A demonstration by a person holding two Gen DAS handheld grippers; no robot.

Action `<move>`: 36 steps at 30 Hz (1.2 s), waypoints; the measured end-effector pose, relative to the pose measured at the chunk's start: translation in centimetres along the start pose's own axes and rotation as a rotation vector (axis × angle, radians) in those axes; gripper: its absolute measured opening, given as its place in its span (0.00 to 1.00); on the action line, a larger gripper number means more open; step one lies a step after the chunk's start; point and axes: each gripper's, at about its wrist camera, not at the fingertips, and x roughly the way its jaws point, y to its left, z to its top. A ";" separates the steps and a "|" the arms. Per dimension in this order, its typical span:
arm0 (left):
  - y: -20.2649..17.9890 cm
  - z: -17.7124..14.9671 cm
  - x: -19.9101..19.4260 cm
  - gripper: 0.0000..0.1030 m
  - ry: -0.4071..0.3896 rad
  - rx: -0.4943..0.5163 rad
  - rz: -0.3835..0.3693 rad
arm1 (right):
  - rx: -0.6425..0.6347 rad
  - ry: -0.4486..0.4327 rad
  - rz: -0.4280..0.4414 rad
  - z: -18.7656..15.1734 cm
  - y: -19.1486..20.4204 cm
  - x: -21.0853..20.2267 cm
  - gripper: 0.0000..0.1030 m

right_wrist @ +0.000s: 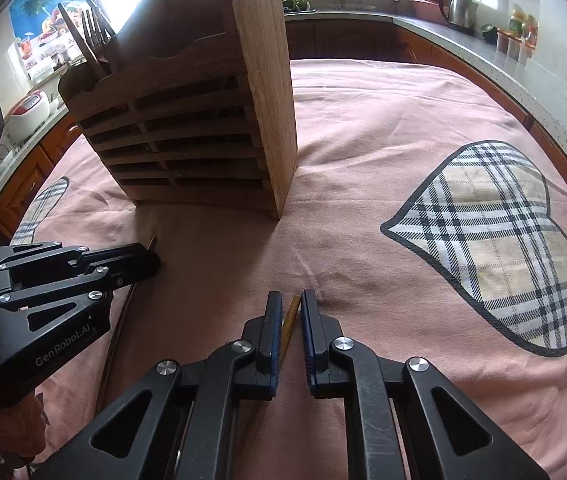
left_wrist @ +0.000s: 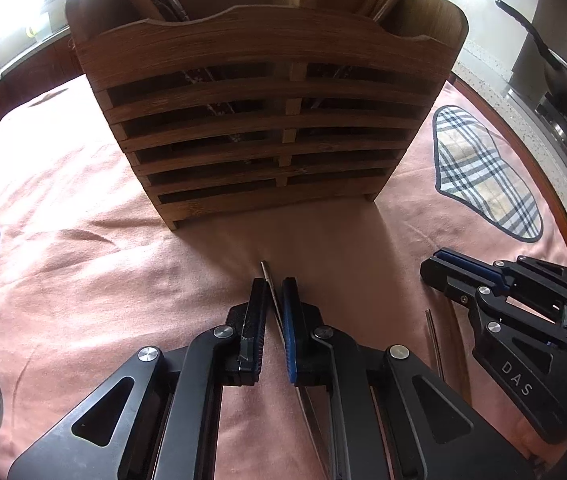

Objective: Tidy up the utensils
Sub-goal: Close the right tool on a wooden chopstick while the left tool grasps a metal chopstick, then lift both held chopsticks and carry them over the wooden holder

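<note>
Fingers (left_wrist: 257, 316) clamp metal chopstick (left_wrist: 266, 270); right fingers (right_wrist: 310, 320) pinch wooden chopstick (right_wrist: 292, 314).

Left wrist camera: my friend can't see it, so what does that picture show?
The left gripper has its jaws shut on a thin metal utensil lying on a pink cloth. Ahead stands a slatted wooden utensil holder with handles sticking out. The right gripper is off to the right.
</note>
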 end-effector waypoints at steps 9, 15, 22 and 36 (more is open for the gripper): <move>2.4 -1.0 -4.9 0.04 -0.051 -0.065 -0.104 | 0.082 -0.050 0.140 0.8 -1.2 -3.7 0.06; 3.5 -2.6 -9.4 0.04 -0.113 -0.092 -0.132 | 0.078 -0.116 0.175 0.8 -0.5 -7.7 0.05; 4.1 -4.3 -13.7 0.04 -0.181 -0.115 -0.147 | 0.081 -0.161 0.197 0.3 -0.1 -10.0 0.05; 4.5 -7.5 -20.0 0.04 -0.293 -0.124 -0.167 | 0.054 -0.282 0.199 -1.2 1.4 -16.1 0.05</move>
